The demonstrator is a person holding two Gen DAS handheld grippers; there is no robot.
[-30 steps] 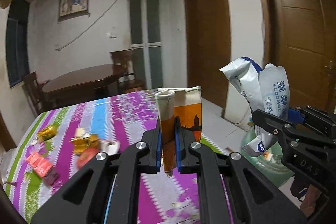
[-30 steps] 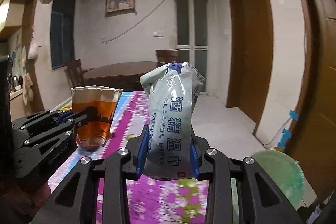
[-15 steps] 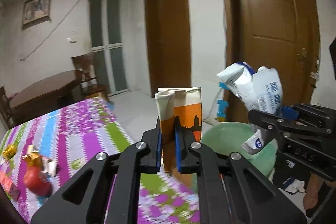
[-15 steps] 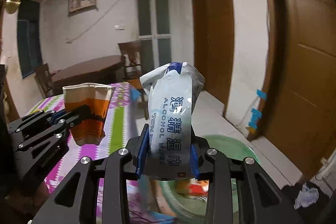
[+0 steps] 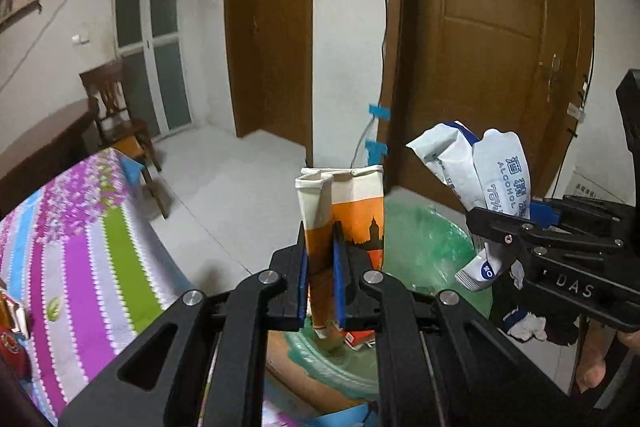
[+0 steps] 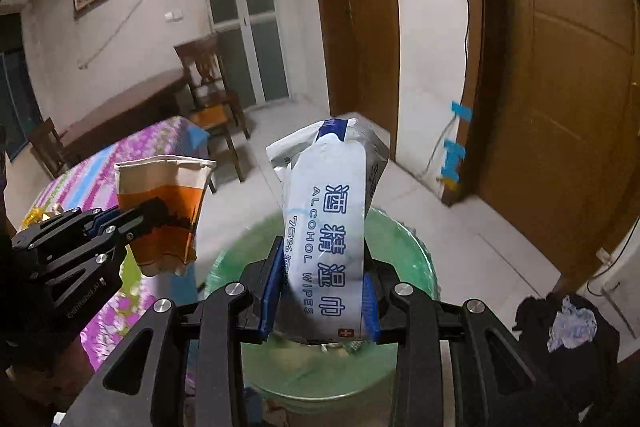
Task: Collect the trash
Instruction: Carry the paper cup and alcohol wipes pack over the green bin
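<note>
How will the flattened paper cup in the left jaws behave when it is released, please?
The paper cup is squashed flat, so it probably will not roll. Thin paper looks light; it may flutter. Held above the green-lined bin, it should likely drop inside.

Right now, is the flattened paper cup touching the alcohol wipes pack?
Apart. The right wrist view shows open floor between the paper cup and the alcohol wipes pack.

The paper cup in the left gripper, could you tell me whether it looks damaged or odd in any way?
Yes. The paper cup is crushed flat, its rim folded over and its walls pinched together in the left gripper. It is held above the green-lined trash bin, so it looks like waste, not a usable cup.
</note>
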